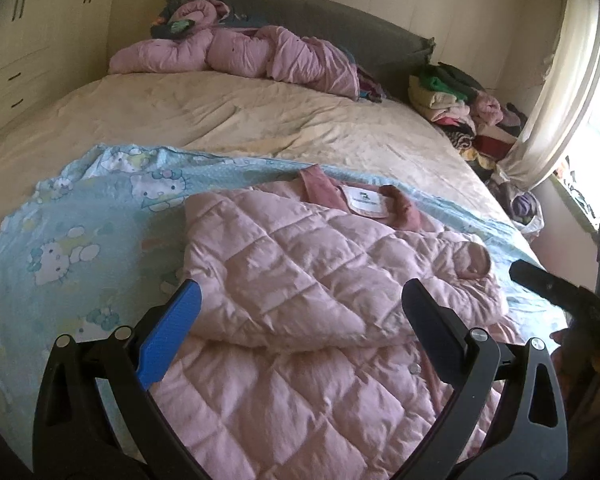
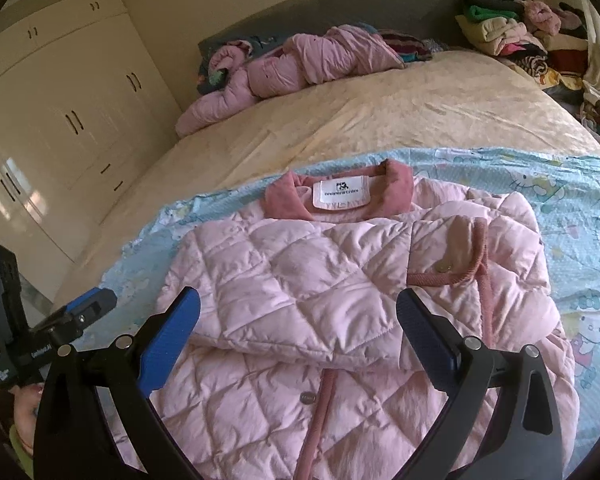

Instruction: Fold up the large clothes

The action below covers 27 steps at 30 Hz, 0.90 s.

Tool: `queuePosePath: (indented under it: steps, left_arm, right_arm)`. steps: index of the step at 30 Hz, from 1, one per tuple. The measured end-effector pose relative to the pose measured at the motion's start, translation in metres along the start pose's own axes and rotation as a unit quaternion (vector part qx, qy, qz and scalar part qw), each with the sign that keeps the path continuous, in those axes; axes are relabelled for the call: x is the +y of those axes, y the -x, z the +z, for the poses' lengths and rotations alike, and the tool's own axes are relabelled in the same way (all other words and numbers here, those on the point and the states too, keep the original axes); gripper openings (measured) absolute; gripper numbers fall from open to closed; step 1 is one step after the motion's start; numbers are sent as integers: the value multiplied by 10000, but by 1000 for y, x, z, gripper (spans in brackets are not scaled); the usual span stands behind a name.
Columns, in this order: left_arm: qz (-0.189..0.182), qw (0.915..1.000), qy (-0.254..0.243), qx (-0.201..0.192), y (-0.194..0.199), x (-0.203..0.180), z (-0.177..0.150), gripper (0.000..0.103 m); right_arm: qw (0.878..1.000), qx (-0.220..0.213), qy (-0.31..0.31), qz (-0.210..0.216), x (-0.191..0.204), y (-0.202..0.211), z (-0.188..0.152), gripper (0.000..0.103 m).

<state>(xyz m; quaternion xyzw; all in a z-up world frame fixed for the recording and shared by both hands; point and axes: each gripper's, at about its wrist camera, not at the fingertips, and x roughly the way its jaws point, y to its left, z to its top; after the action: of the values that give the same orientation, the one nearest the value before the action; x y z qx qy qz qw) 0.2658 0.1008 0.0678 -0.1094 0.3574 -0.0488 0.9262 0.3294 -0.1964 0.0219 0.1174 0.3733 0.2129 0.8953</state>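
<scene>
Left claw (image 1: pixel 300 304): spread wide, nothing between its fingers. It hovers over the pink quilted jacket (image 1: pixel 320 280); whether the fingertips touch the fabric cannot be told. One finger carries a bright blue pad (image 1: pixel 172 332); the other finger's pad reads dark in this view.

Right claw (image 2: pixel 298 312): likewise spread wide and empty, positioned above the same jacket (image 2: pixel 320 280).

Jacket location: it lies on a light blue cartoon-print sheet (image 1: pixel 80 220) spread across the near part of the bed (image 1: pixel 240 120). The collar (image 2: pixel 340 184) with its white label (image 2: pixel 340 196) points toward the headboard (image 1: pixel 300 12). One sleeve is folded across the chest.

Left wrist view only:
- A curtain (image 1: pixel 560 92) and bright window at the right edge.
- The right claw's dark finger (image 1: pixel 540 280) entering from the right, beside the jacket's edge.

Right wrist view only:
- The folded sleeve's cuff (image 2: pixel 460 248) with a snap button and corded trim.
- The jacket's front placket with a button (image 2: pixel 307 397).
- The left device (image 2: pixel 76 316) at the left edge, with part of the person's hand (image 2: pixel 24 404) below it.
- More of the cream wardrobe (image 2: pixel 60 112).

Both views: a crumpled pink quilt (image 1: pixel 240 56) near the headboard and a stack of folded clothes (image 1: pixel 448 100) at the bed's far corner.
</scene>
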Motion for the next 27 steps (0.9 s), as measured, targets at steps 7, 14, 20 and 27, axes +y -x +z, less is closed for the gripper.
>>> queuePosePath:
  steps: [7,14,20,27]
  left_arm:
    - [86,9999,-41,-96,24,-10,-11,94]
    - [98,9995,-181,-249,52,-23,-16,94]
    - [143,9987,-288,-387,75,-32,-20,94]
    - [155,9981,-336,-499,96,-38,-25,94]
  right_arm:
    - [9997,-220,-72,48,-3,32,-3,98]
    - [9989,-453,-97,102,-4,70,-7,99]
    - [9980,-592,-35,214,2,97,-14,99]
    - [9967,-764,-28,276,5,125,-20,99]
